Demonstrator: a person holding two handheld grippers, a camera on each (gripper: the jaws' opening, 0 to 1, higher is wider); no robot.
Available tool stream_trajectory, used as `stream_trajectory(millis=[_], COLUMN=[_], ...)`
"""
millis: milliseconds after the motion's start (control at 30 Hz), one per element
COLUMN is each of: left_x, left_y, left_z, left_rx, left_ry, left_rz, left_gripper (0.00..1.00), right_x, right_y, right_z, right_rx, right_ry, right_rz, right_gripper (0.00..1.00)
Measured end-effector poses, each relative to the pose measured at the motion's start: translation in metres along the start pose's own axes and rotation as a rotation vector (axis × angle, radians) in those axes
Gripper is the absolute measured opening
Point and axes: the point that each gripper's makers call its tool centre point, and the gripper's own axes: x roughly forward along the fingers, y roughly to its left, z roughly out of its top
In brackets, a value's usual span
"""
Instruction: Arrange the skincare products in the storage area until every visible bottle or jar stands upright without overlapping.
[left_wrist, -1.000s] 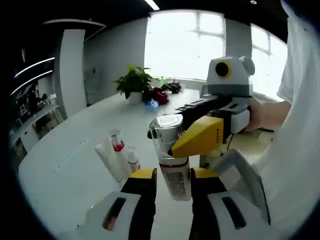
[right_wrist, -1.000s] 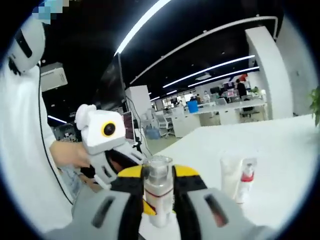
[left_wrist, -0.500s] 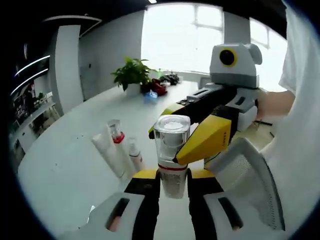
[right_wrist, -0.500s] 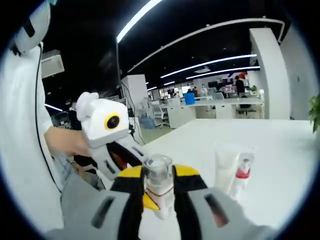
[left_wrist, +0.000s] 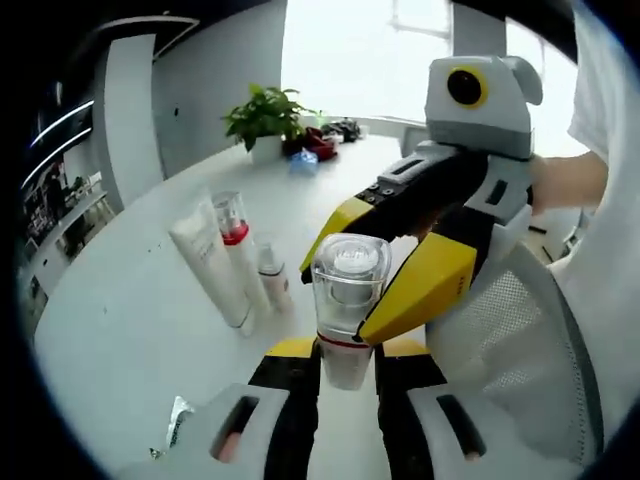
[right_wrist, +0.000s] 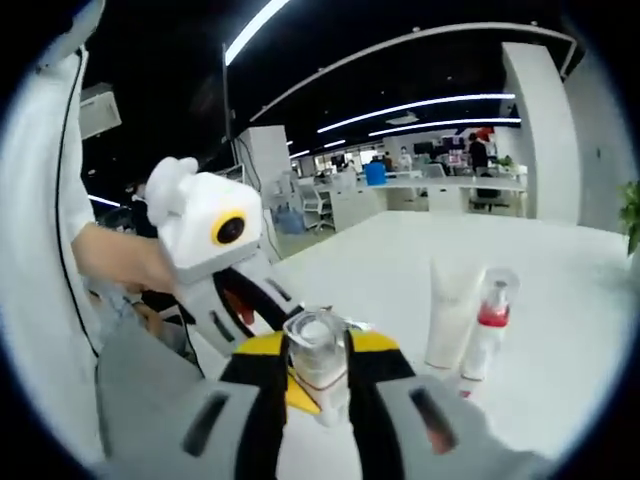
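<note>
Clear-capped bottle (left_wrist: 344, 312) held above white table (left_wrist: 130, 330), red band below cap. Left gripper (left_wrist: 345, 350) clamped on lower body; right gripper (right_wrist: 318, 352) clamped on cap from opposite side, yellow jaws either side of it in both views. White tube (left_wrist: 208, 274) and red-collared pump bottle (left_wrist: 236, 262) upright on table, touching; small bottle (left_wrist: 271, 281) just beside them. Potted plant (left_wrist: 264, 120) at far table end. Mesh chair back (left_wrist: 520, 370) beside table, near person's sleeve (left_wrist: 605, 250).
</note>
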Motion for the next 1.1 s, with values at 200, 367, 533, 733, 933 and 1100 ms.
stream_trajectory(millis=[200,367,533,733,933,1100], left_x=[0.01,0.023,0.036,0.046,0.053,0.059], left_y=[0.008,0.011,0.014,0.016,0.02,0.022], left_z=[-0.011,-0.017,-0.022,-0.024,-0.028,-0.032], left_rx=[0.005,0.003,0.019,0.013,0.024,0.024], left_ry=[0.025,0.017,0.011,-0.005,0.0,0.009], left_rz=[0.0,-0.005,-0.005,-0.004,-0.001,-0.007], left_gripper=[0.17,0.17,0.17,0.17,0.17,0.17], right_x=[0.008,0.011,0.011,0.009,0.011,0.013], right_y=[-0.006,-0.013,-0.02,-0.028,-0.034,-0.038], right_z=[-0.013,-0.024,-0.035,-0.043,-0.049,-0.056], right_rx=[-0.007,-0.029,-0.054,-0.044,-0.042,-0.033], right_ry=[0.022,0.064,0.106,0.121,0.136,0.145], right_rz=[-0.008,-0.03,-0.049,-0.069,-0.081,-0.093], right_gripper=[0.22,0.22,0.22,0.22,0.22,0.23])
